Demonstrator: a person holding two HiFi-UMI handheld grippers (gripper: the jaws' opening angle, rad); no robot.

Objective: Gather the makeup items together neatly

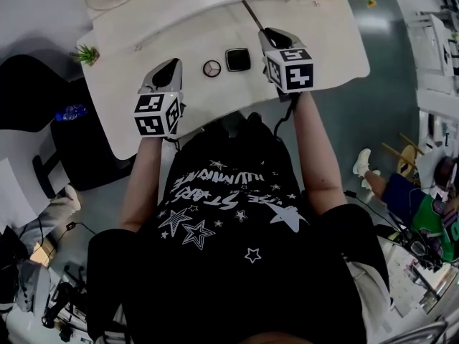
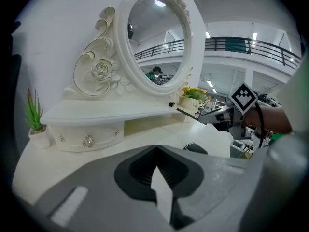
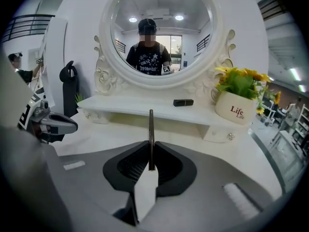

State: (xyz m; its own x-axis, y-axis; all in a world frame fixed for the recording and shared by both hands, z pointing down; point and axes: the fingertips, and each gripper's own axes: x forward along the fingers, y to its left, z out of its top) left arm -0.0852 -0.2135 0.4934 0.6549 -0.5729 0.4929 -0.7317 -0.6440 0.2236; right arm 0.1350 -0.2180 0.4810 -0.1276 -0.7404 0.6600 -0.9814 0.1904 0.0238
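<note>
My right gripper (image 3: pixel 150 144) is shut on a thin dark makeup pencil (image 3: pixel 150 129) that sticks out forward and up toward the mirror; it hovers over the white dressing table (image 1: pixel 143 27). In the head view the right gripper (image 1: pixel 270 34) is just right of a black square compact (image 1: pixel 238 59) and a round compact (image 1: pixel 211 68). My left gripper (image 2: pixel 155 148) is shut with nothing in it, to the left of the round compact, near the table's front edge. The left gripper (image 1: pixel 168 68) also shows there. A black lipstick (image 3: pixel 183 102) lies on the raised shelf.
An oval white-framed mirror (image 3: pixel 161 30) stands behind the shelf (image 3: pixel 125 106). A white pot of yellow flowers (image 3: pixel 235 108) sits at the shelf's right end, a small green plant (image 2: pixel 35 117) at the table's left corner. A black chair (image 1: pixel 86 149) stands left of the table.
</note>
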